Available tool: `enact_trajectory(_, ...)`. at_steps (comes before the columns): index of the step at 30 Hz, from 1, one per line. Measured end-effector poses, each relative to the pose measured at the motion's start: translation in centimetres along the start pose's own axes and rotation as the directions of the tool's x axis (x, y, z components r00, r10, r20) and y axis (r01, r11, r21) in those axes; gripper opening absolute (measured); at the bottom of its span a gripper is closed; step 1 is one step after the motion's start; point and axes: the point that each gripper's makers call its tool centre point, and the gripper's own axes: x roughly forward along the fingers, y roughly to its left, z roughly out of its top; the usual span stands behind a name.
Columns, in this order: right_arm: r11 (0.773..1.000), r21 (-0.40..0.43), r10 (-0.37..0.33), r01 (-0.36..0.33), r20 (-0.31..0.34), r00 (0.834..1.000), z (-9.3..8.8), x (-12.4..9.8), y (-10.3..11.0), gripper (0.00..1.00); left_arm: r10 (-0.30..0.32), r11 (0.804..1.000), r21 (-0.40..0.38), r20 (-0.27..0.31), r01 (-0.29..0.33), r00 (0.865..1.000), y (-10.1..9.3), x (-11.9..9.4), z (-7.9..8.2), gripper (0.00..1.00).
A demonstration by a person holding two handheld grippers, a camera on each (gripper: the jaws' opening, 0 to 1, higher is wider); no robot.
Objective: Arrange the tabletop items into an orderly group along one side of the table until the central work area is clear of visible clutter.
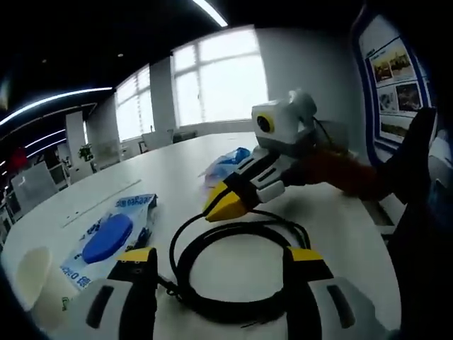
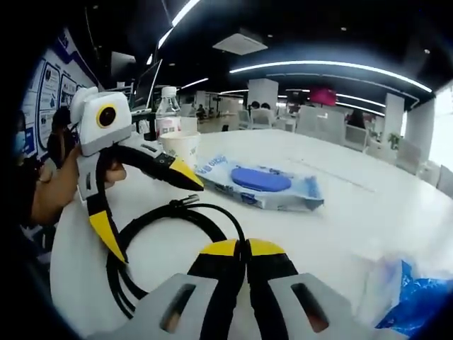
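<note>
Overexposed windows (image 1: 212,85) and ceiling light strips (image 2: 333,67) brighten the scene; fisheye edges bend and darken.

Glossy black rubbery cable (image 1: 237,273) on a smooth white table (image 1: 184,177) (shiny plastic wipes pack (image 2: 265,184) nearby)

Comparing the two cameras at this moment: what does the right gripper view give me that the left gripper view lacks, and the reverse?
Right gripper view: a water bottle standing behind a paper cup, and the ceiling light strips.

Left gripper view: bright windows behind the table.

Both: the coiled black cable, the wipes pack with its blue lid, the blue bag, the left gripper with fingers open and the right gripper with fingers shut.
</note>
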Motion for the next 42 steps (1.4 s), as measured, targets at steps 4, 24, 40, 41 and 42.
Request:
enact_trajectory(4,1.000,-0.004,-0.001,0.001,-0.001,1.000,0.0,0.0,0.0,0.01,-0.003,1.000,-0.007,0.001,0.003,1.000,0.0,-0.1,0.0,0.71)
enact_trajectory(24,1.000,-0.012,-0.028,0.028,-0.002,1.000,-0.1,-0.1,-0.6,0.01,-0.041,0.999,-0.027,-0.017,0.040,0.999,-1.0,-1.4,-0.7,0.73)
enact_trajectory(40,1.000,-0.002,-0.026,0.025,-0.005,1.000,-0.3,-0.2,-0.5,0.01,0.012,1.000,-0.014,-0.071,-0.013,0.997,-2.1,-2.8,-2.5,0.73)
enact_trajectory(41,1.000,-0.003,-0.026,0.026,-0.005,1.000,-0.3,-0.2,-0.5,0.01,0.012,1.000,-0.015,-0.072,-0.013,0.997,-2.0,-2.8,-2.5,0.73)
enact_trajectory(42,1.000,-0.002,-0.026,0.025,-0.004,1.000,-0.3,-0.2,-0.4,0.01,0.011,1.000,-0.015,-0.075,-0.013,0.997,-1.9,-2.7,-2.6,0.73)
